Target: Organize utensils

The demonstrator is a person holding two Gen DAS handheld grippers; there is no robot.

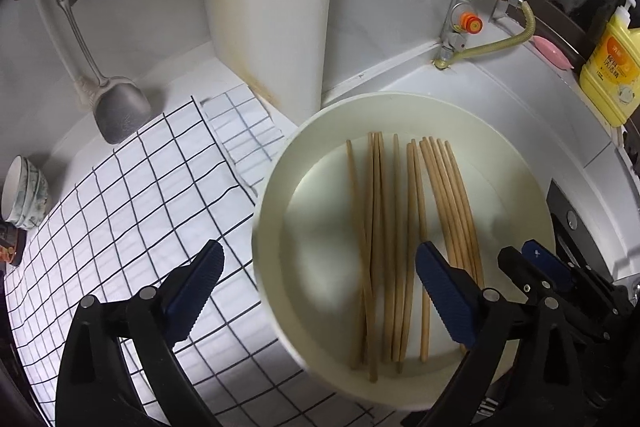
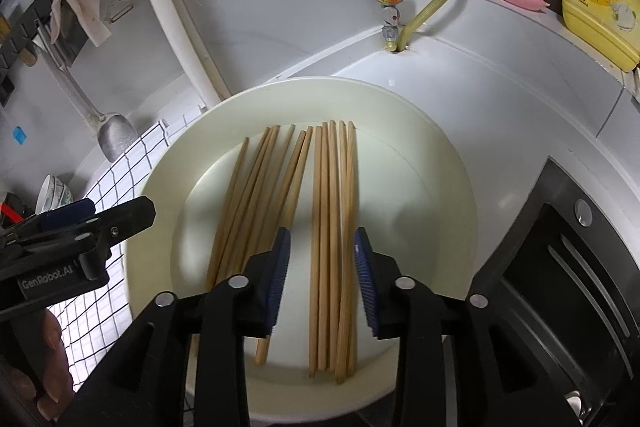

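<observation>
Several wooden chopsticks (image 1: pixel 400 227) lie in a cream plate (image 1: pixel 288 187), in a left bunch (image 2: pixel 256 203) and a right bunch (image 2: pixel 334 227). My left gripper (image 1: pixel 320 291) is open, wide above the plate's left rim; one finger is over the checked mat, the other over the chopsticks. My right gripper (image 2: pixel 322 267) is open, its blue pads on either side of the right bunch, just above the plate (image 2: pixel 440 195). The right gripper also shows in the left wrist view (image 1: pixel 536 267). The left gripper also shows in the right wrist view (image 2: pixel 100 223).
A white mat with black grid lines (image 1: pixel 132 211) lies left of the plate. A metal spatula (image 1: pixel 116 111) hangs on the wall; stacked bowls (image 1: pixel 24 195) stand at far left. A gas valve and hose (image 1: pixel 468 23), a yellow soap bottle (image 1: pixel 612 67) and a black stove (image 2: pixel 560 267) are on the right.
</observation>
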